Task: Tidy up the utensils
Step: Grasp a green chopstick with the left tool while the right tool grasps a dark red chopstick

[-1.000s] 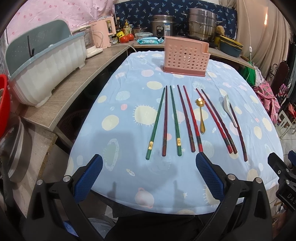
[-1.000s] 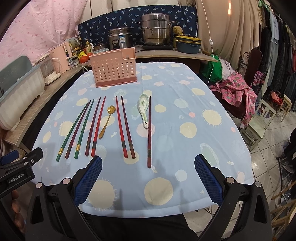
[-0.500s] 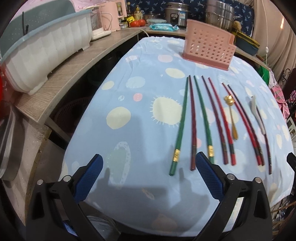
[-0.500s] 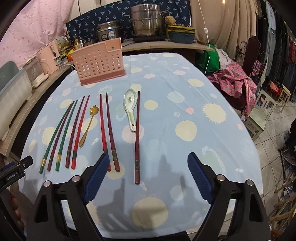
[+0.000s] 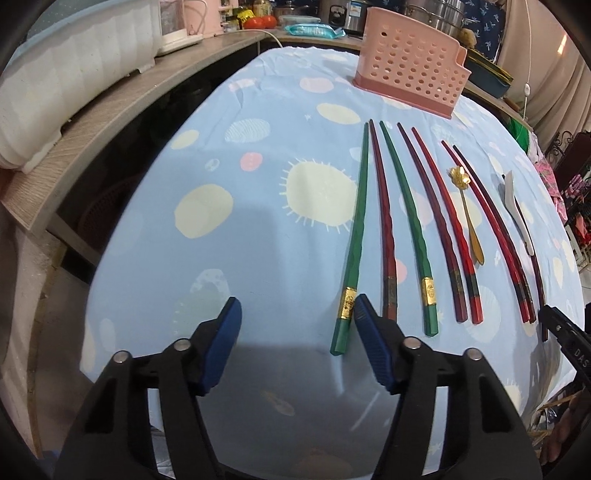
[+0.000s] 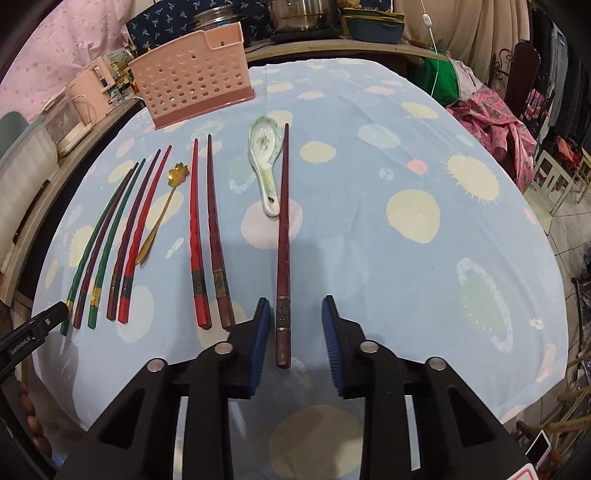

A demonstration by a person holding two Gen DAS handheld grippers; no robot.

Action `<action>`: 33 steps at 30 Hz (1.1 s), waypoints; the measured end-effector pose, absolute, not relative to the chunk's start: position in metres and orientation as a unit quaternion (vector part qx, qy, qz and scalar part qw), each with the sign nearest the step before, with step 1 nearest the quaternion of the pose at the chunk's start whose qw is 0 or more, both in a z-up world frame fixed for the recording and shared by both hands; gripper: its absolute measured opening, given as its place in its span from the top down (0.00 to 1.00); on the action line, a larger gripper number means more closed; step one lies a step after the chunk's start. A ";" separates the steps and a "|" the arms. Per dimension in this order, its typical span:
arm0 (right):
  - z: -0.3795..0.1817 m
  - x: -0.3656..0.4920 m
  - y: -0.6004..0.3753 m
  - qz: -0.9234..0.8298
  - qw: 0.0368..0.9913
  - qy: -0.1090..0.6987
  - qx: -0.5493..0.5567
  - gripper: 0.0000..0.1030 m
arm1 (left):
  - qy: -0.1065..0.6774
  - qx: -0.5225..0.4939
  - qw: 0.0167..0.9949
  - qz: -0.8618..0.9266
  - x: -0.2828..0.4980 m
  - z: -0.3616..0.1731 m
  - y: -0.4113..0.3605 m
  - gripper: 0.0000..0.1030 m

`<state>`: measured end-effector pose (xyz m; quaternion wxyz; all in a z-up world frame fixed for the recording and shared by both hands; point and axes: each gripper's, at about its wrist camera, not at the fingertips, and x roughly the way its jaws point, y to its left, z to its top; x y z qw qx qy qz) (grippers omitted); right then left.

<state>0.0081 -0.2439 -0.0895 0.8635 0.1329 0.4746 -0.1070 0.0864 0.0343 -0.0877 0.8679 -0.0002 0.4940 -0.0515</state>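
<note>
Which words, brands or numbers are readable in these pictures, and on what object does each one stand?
"GenRobot.AI": on the left gripper, seen from the right wrist.
"DAS", cut off by the frame: on the right gripper, seen from the left wrist.
Chopstick bands, rice cooker label: too small to read.

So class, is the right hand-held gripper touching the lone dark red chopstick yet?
Apart. The right wrist view shows the open right hand-held gripper straddling the dark red chopstick, blue cloth visible on both sides.

Blue spotted tablecloth, wood counter w/ pots, beige curtain
</note>
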 end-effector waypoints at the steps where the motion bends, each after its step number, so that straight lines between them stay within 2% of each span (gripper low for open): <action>1: -0.090 0.008 -0.244 -0.106 0.864 0.473 0.133 0.75 | 0.493 0.001 0.869 -0.052 0.086 -0.088 0.033 0.43; 4: -0.091 0.007 -0.243 -0.105 0.865 0.472 0.132 0.75 | 0.491 0.005 0.869 -0.060 0.085 -0.088 0.029 0.43; 7: -0.091 0.005 -0.243 -0.104 0.867 0.469 0.131 0.77 | 0.491 0.007 0.868 -0.065 0.084 -0.090 0.026 0.51; 9: -0.091 0.005 -0.243 -0.103 0.868 0.468 0.131 0.81 | 0.489 0.007 0.870 -0.068 0.083 -0.090 0.025 0.62; 11: -0.091 0.004 -0.244 -0.102 0.869 0.467 0.131 0.89 | 0.487 0.001 0.870 -0.075 0.082 -0.089 0.027 0.72; 13: -0.092 0.002 -0.244 -0.098 0.869 0.467 0.133 0.92 | 0.486 -0.003 0.870 -0.083 0.081 -0.089 0.027 0.81; 14: -0.091 0.002 -0.245 -0.097 0.869 0.467 0.132 0.93 | 0.486 -0.006 0.870 -0.089 0.081 -0.089 0.027 0.89; 24: -0.079 -0.009 -0.247 -0.089 0.877 0.452 0.135 0.93 | 0.470 -0.019 0.877 -0.100 0.073 -0.072 0.030 0.93; 33: -0.010 -0.017 -0.261 -0.089 0.912 0.375 0.141 0.93 | 0.425 -0.035 0.897 -0.113 0.067 -0.020 0.035 0.93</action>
